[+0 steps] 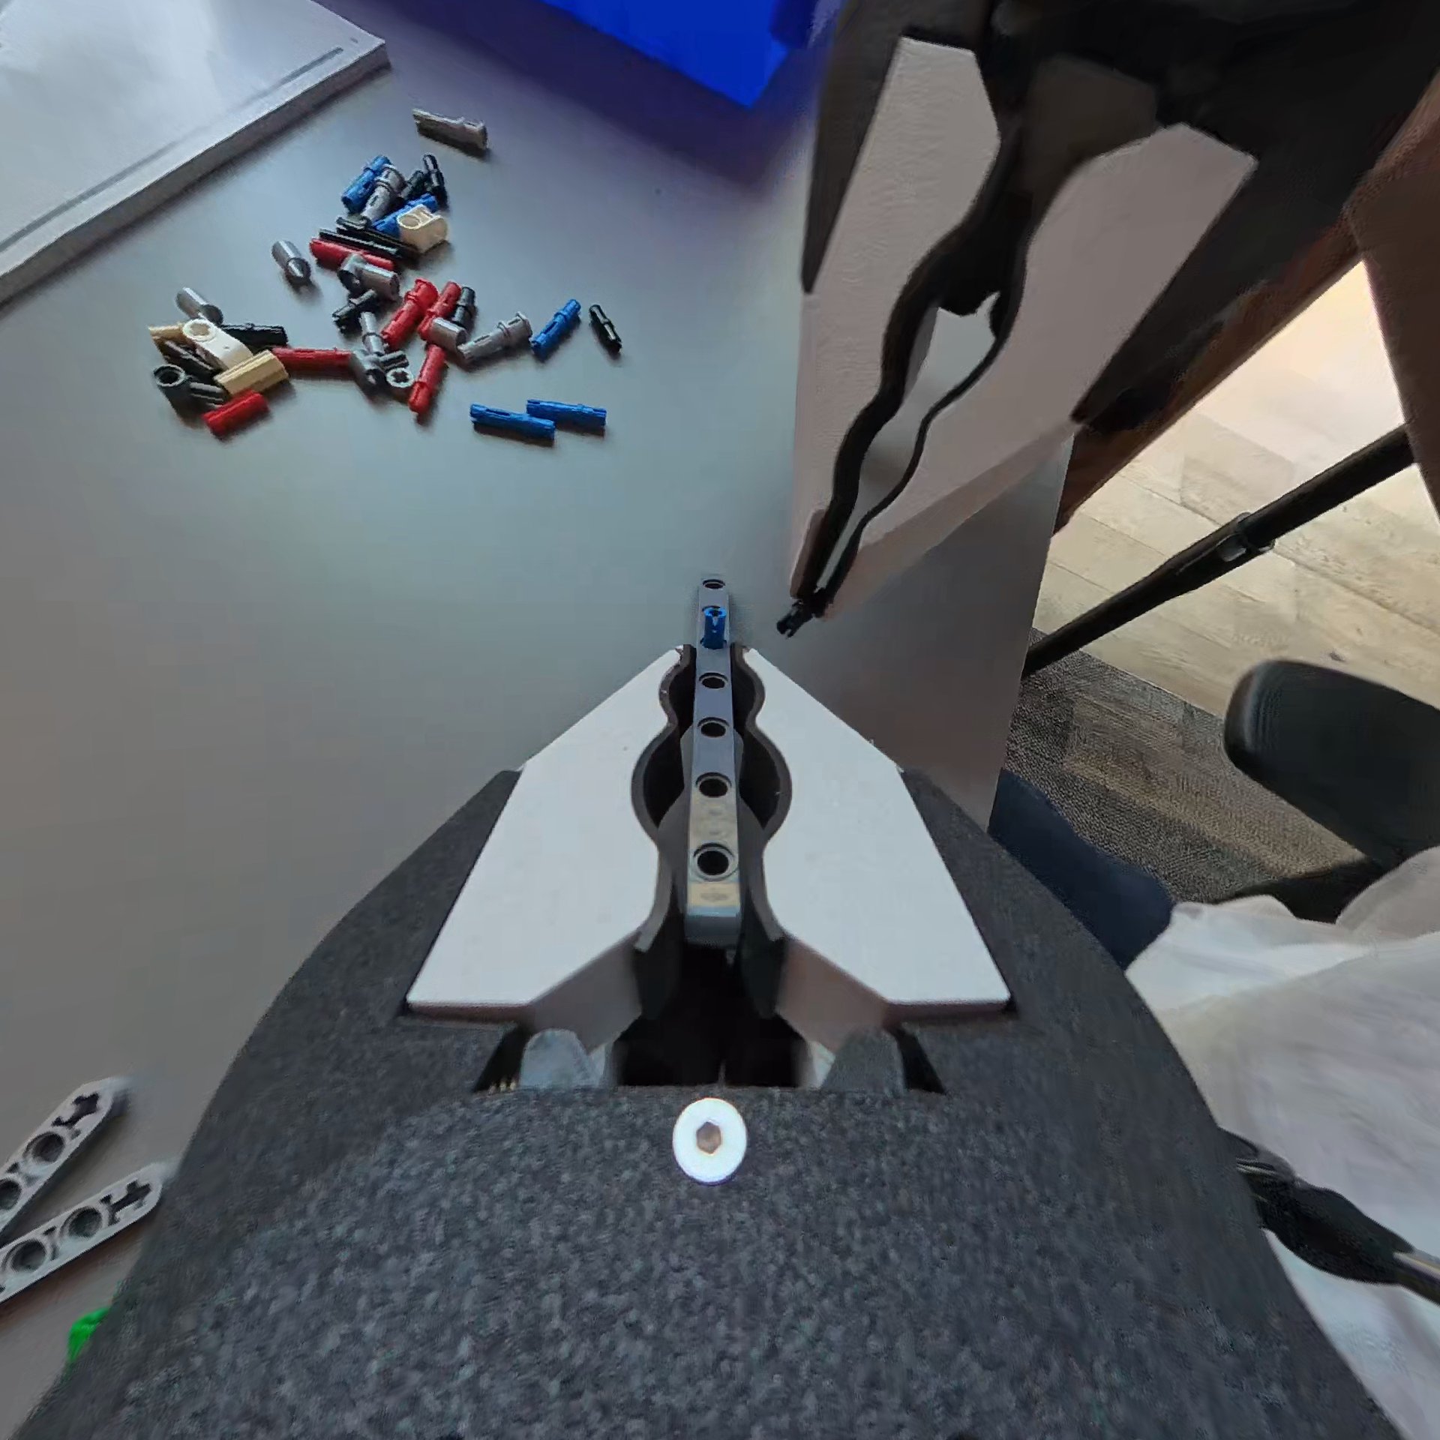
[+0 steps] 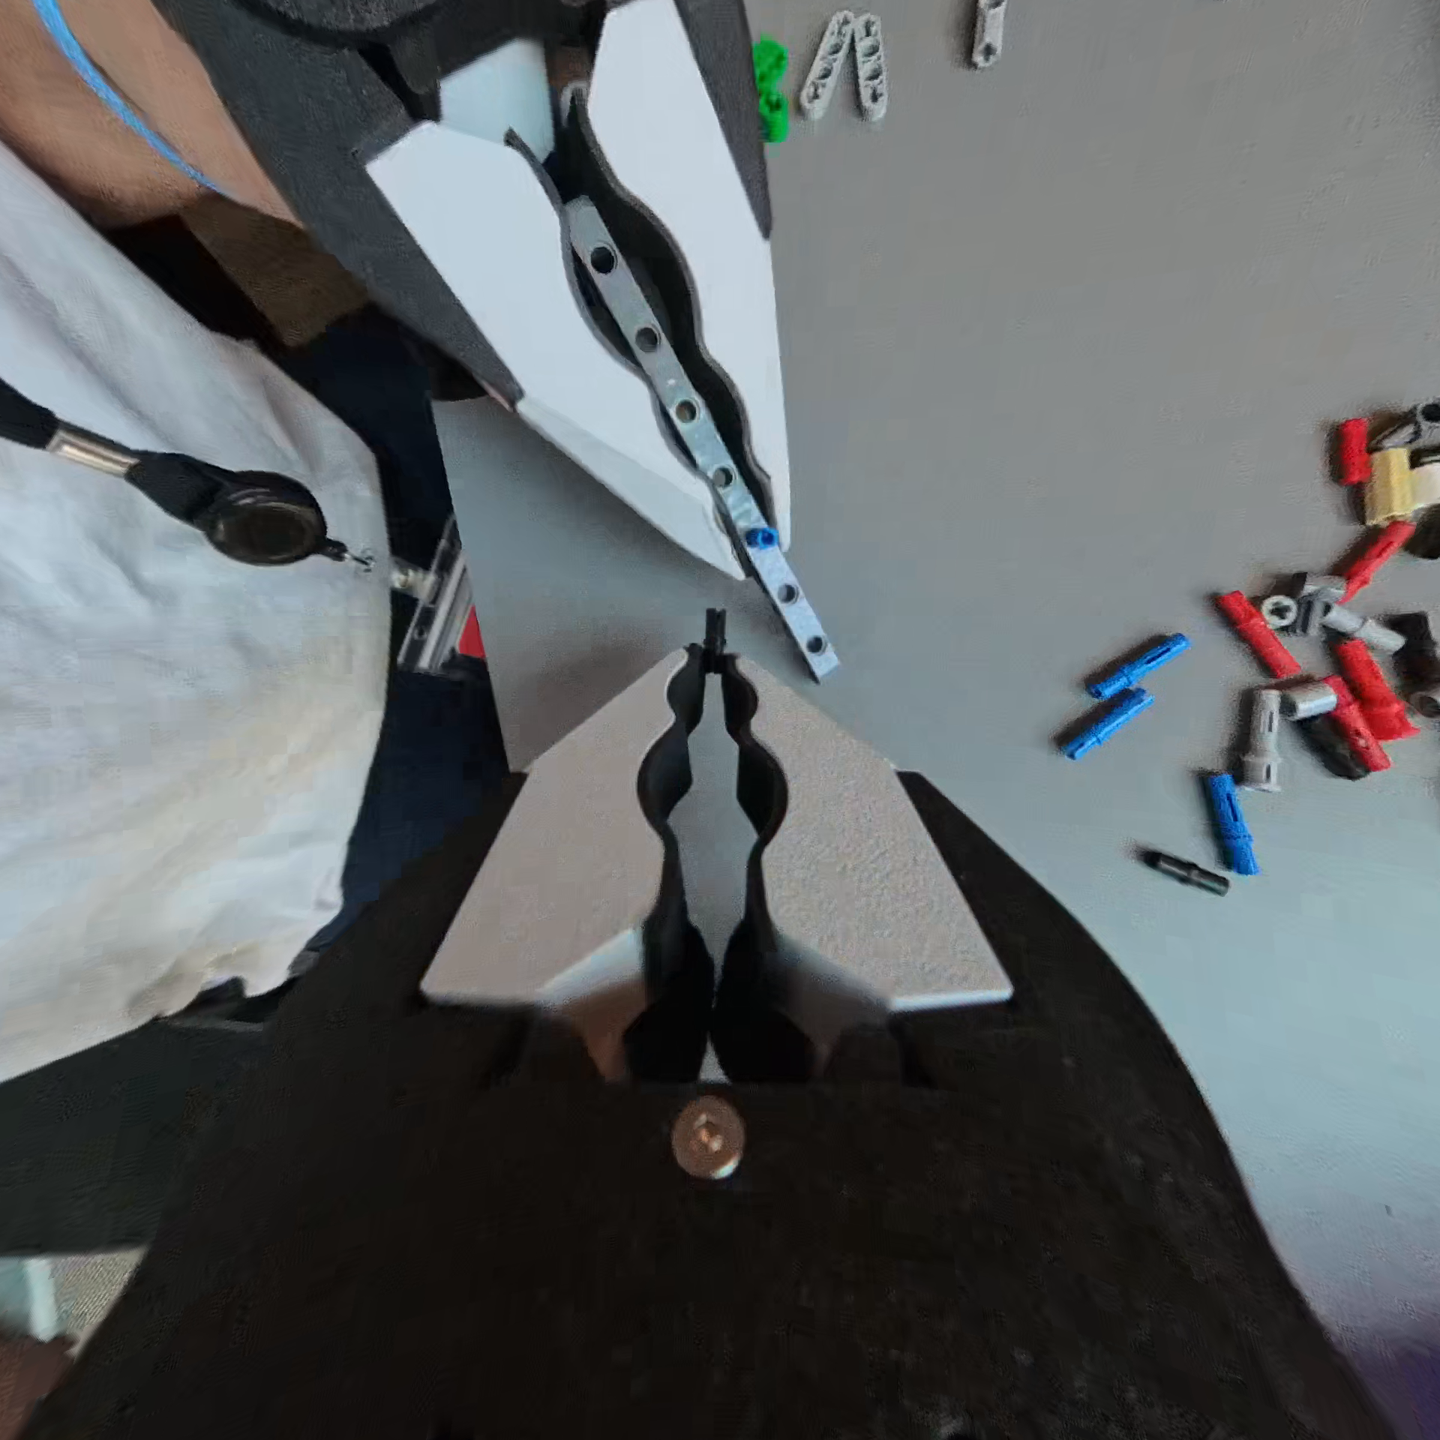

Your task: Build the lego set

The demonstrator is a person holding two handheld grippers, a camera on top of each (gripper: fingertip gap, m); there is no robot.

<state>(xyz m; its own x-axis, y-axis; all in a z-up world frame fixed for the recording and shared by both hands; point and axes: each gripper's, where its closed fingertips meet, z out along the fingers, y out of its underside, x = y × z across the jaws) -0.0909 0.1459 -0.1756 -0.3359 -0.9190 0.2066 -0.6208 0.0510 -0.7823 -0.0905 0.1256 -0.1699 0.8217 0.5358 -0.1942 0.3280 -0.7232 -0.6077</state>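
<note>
My left gripper (image 1: 713,662) is shut on a long grey beam (image 1: 711,767) with a row of holes, held above the grey table. A blue pin (image 1: 712,627) sits in a hole near the beam's far end. My right gripper (image 2: 713,662) is shut on a small black pin (image 2: 714,631), whose tip sticks out past the fingertips. In the left wrist view the right gripper (image 1: 814,600) comes down from the upper right, with the black pin (image 1: 795,619) just right of the beam's tip and apart from it. The right wrist view shows the beam (image 2: 779,584) and the left gripper (image 2: 767,545).
A pile of loose red, blue, grey, black and tan pins (image 1: 374,304) lies on the table's far left. Two blue pins (image 1: 538,417) lie nearer. Flat grey beams (image 1: 54,1192) and a green piece (image 1: 86,1332) lie at lower left. A booklet (image 1: 156,109) and a blue bin (image 1: 701,39) are at the back.
</note>
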